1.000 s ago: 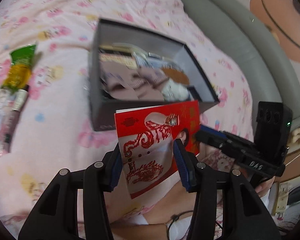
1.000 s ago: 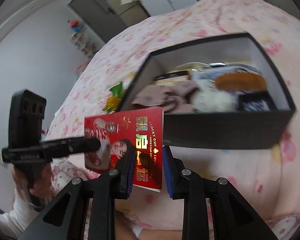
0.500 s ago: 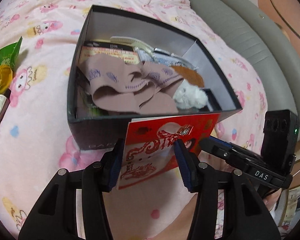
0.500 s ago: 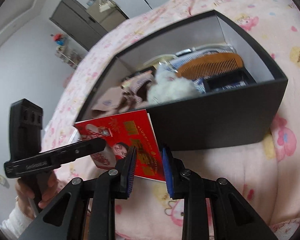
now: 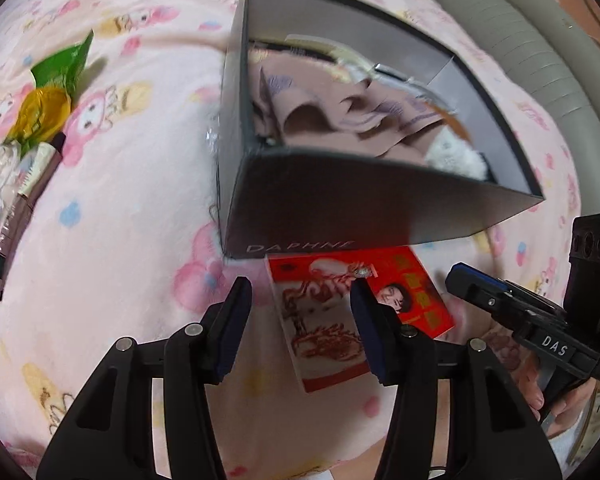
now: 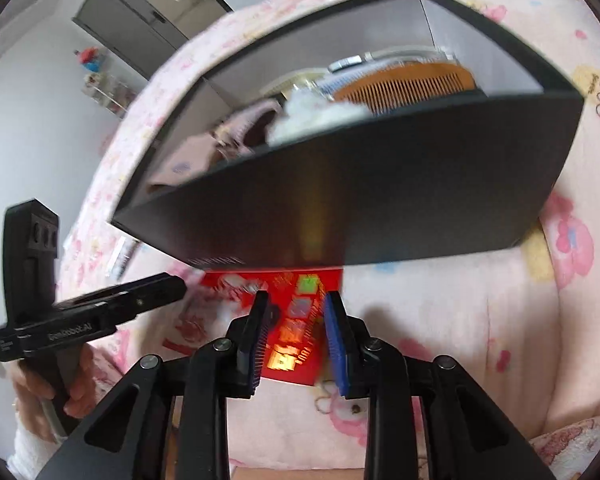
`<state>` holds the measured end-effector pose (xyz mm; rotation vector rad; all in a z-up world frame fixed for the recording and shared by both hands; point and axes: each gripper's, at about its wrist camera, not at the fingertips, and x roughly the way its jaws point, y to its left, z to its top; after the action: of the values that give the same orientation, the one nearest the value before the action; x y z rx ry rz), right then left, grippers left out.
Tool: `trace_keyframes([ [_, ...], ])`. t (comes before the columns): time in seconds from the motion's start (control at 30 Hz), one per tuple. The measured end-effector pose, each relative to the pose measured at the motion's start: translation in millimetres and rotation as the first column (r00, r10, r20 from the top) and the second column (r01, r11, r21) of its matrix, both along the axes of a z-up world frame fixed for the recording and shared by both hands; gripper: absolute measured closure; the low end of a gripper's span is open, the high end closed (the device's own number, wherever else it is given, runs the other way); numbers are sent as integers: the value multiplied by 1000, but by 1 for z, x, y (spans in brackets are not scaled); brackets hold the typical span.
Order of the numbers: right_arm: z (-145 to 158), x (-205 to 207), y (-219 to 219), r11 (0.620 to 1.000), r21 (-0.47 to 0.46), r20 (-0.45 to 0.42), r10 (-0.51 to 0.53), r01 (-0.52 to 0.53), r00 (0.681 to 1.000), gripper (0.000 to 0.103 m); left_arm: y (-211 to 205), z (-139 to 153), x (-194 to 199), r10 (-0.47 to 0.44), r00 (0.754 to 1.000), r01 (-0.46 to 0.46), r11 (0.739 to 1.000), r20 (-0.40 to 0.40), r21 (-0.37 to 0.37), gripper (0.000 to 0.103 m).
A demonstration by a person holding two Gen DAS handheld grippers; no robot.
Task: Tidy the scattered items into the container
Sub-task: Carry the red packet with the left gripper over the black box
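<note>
Pink cartoon blanket (image 5: 112, 216) under me. A glossy red card (image 5: 332, 320), printed with a portrait and gold characters, lies flat just before the black box (image 5: 340, 208). My left gripper (image 5: 300, 304) is released; my right gripper (image 6: 296, 320) is opening around the card's edge. A second ago both held it higher, against the box wall.

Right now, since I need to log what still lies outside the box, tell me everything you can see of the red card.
The red card is a thin, glossy rectangle, red with a white panel, gold characters and a printed figure. It looks to lie flat, face up, on the pink blanket, just in front of the black box, its far edge at the box's near wall, not inside. The left claw and right claw straddle it with open jaws; neither visibly presses it.
</note>
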<state>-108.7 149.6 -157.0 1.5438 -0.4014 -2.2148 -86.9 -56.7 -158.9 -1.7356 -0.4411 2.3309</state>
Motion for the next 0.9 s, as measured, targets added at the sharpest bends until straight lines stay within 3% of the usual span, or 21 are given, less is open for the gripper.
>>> trace_keyframes([
  [0.13,-20,-11,-5,998,66,94,-7,0,996,73,5,-15,-3,1,998,1,999,69,-36,51],
  [0.23,-25,-12,-7,999,44,120,8,-14,993,70,6,-15,0,-11,998,13,999,62,-31,51],
  [0.33,-16,-5,-10,997,-60,79,62,-58,995,68,7,-8,4,-26,999,25,999,35,20,46],
  [0.47,5,12,-12,995,-35,-45,88,-89,995,68,3,5,11,-29,999,29,999,-27,32,46],
  [0.7,-20,2,-27,991,25,77,126,-129,989,68,1,-24,9,-21,995,19,1000,94,15,46],
  [0.8,-12,7,-33,989,40,34,139,-140,990,68,5,-16,13,-43,997,42,999,63,12,46],
  [0.9,12,20,-20,993,24,-66,115,-114,991,68,2,6,25,-70,998,70,994,0,84,46],
])
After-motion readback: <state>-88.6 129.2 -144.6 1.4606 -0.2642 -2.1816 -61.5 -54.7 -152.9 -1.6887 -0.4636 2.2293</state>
